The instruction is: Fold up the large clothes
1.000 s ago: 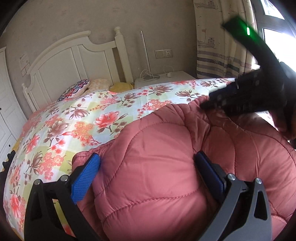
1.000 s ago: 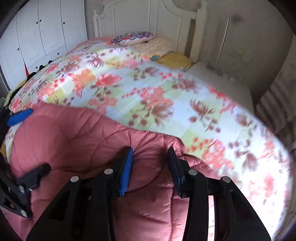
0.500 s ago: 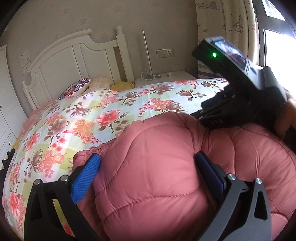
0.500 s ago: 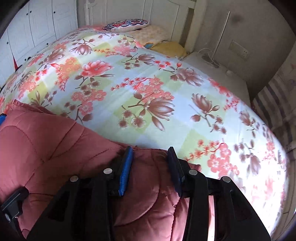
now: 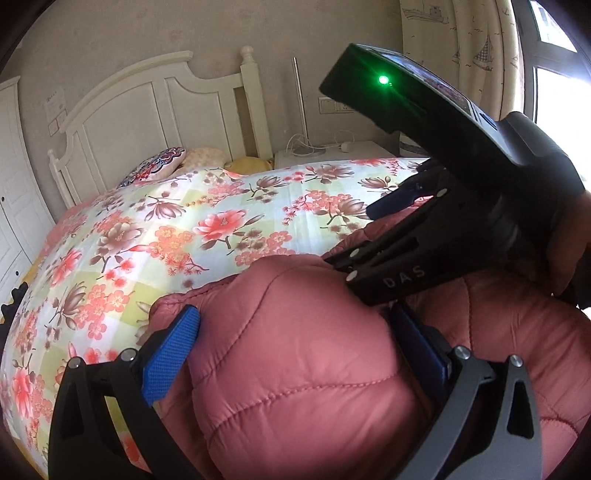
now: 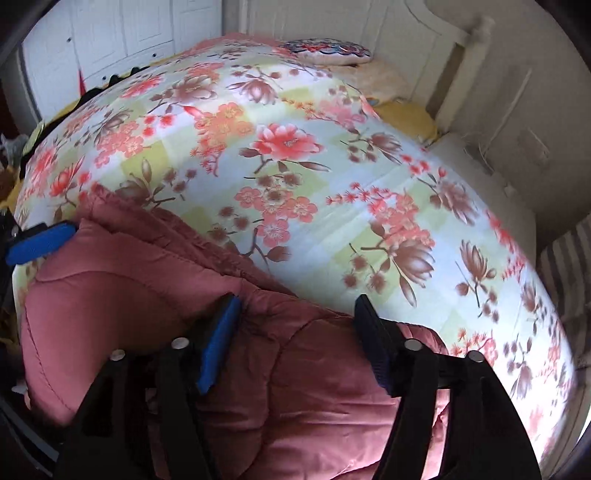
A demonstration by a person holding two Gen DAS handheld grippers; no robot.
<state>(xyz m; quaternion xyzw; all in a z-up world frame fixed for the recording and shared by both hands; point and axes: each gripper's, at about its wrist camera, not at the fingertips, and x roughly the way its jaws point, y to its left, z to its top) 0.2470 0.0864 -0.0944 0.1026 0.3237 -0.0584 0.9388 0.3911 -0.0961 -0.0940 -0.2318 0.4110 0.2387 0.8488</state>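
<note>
Pink quilted fabric fills the gap of both claws: it is a puffy padded jacket (image 5: 295, 369) lying on the near part of the bed. Seen from its own camera, the left claw (image 5: 295, 343) has its blue pads pressed into either side of a fat bulge of the jacket, so it is clamped on that fold. The right claw (image 6: 295, 343) has just been opening; its pads now stand apart with the jacket's rumpled edge lying between them, and neither pad visibly squeezes the cloth. Each camera gives something the other lacks. The left wrist view shows the right claw from outside, a black body with a green light, tilted down over the jacket's far edge, with part of the hand (image 5: 565, 240) holding it at the right border. The right wrist view shows only one blue pad of the left claw at the far left edge, against the jacket's side, and it shows the jacket's dark seamed border lying across the floral bedspread (image 6: 295, 166). Farther out, the left wrist view takes in the white headboard (image 5: 155, 110), a patterned pillow (image 5: 155, 170), a white nightstand (image 5: 332, 155) with cables, and a curtain (image 5: 454, 55); the right wrist view instead shows white wardrobe doors (image 6: 122, 33) beyond the bed.
</note>
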